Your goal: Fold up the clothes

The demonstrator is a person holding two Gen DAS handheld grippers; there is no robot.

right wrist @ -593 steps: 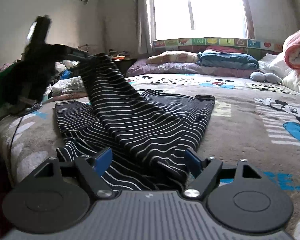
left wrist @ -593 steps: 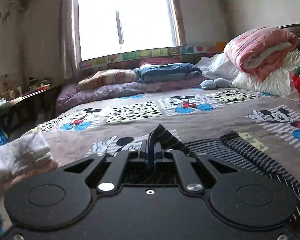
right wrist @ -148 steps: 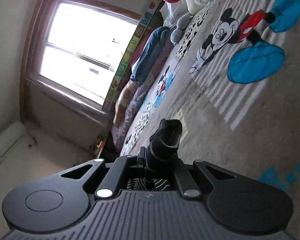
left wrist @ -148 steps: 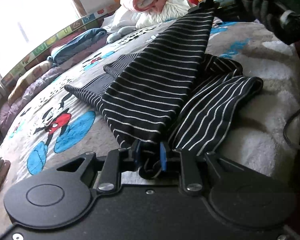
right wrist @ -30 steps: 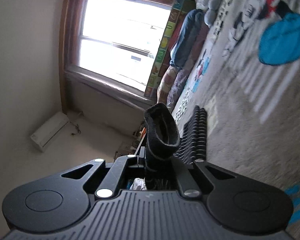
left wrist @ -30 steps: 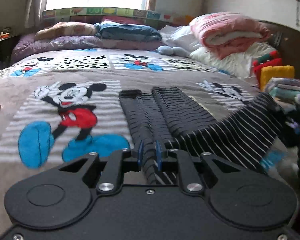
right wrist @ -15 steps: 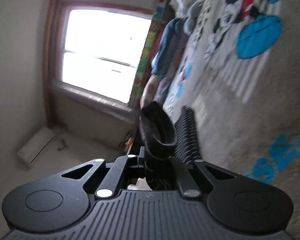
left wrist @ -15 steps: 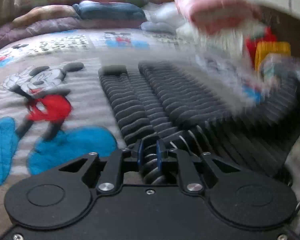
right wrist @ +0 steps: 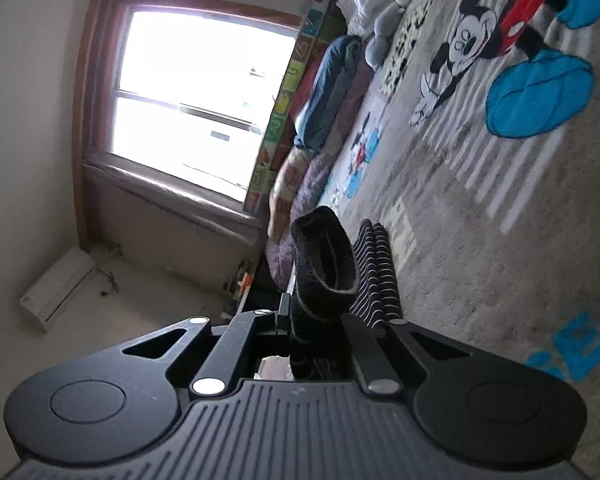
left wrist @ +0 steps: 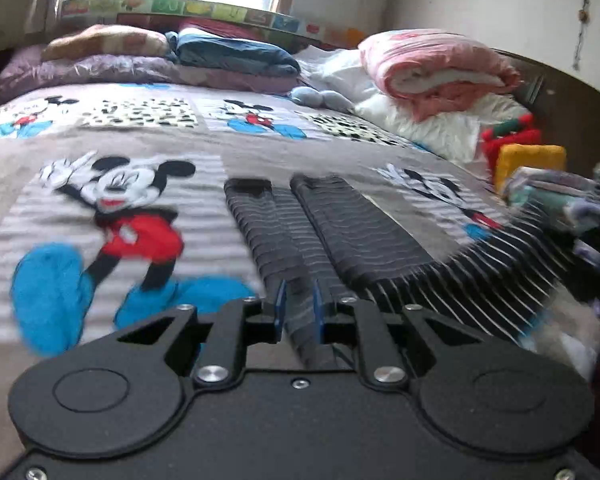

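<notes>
The left claw (left wrist: 298, 312) is clenched on a bunched edge of the striped garment (left wrist: 352, 236), its blue pads pressing the cloth at the lower middle of the left wrist view. From that grip the garment runs straight away from the camera toward the middle of the frame, lying on the bed (left wrist: 204, 152) as two long dark bands side by side, their far ends squared off just right of the cartoon mouse print (left wrist: 128, 216). A further span of the same cloth fans off toward the right edge of the frame, lifted and blurred, where it seems to lead to the other claw. In the right wrist view, which is rolled so that the bed fills the right half and the window (right wrist: 196, 108) the upper left, the right claw (right wrist: 314, 326) is likewise clenched on a thick dark roll of the garment that stands up between its fingers, with striped folds lying just beyond it on the bed. The long axis of the laid part points away from the left claw, so that claw is the nearer to it; the next fold probably depends on carrying the raised right-hand span across that axis, over the two bands.
</notes>
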